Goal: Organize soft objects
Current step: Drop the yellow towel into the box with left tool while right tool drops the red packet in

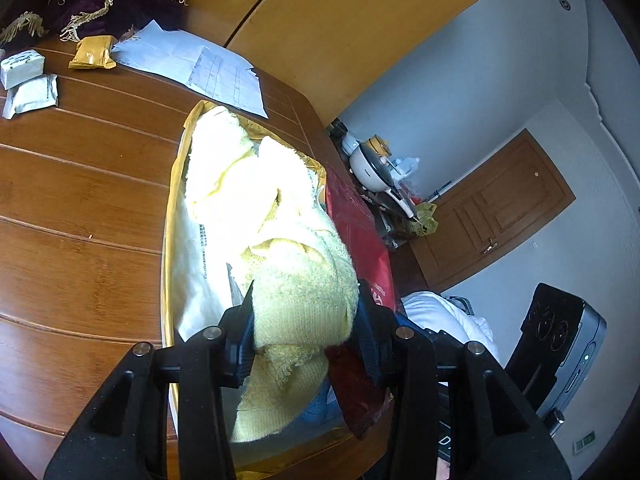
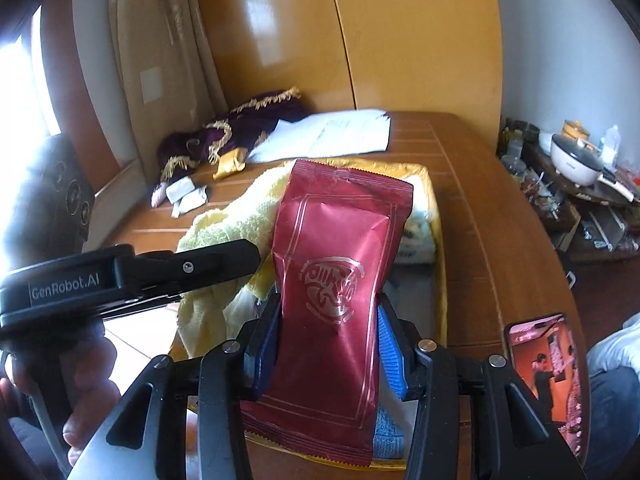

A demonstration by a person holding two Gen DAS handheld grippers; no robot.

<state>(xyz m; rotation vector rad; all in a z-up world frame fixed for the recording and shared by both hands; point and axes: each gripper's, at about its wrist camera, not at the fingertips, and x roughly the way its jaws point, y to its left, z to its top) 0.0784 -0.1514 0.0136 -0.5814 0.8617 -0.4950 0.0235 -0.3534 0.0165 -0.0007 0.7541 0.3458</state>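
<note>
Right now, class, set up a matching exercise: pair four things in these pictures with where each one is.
Things:
1. yellow towel
2. red foil packet
3. phone
4. sheets of paper

Places:
A. lying flat at the far end of the table, next to the purple fringed cloth
B. clamped in the right gripper
C. pinched in the left gripper, above the gold box
D. on the table edge, screen lit, to the right of the right gripper

Pairs: 1-C, 2-B, 3-D, 4-A
</note>
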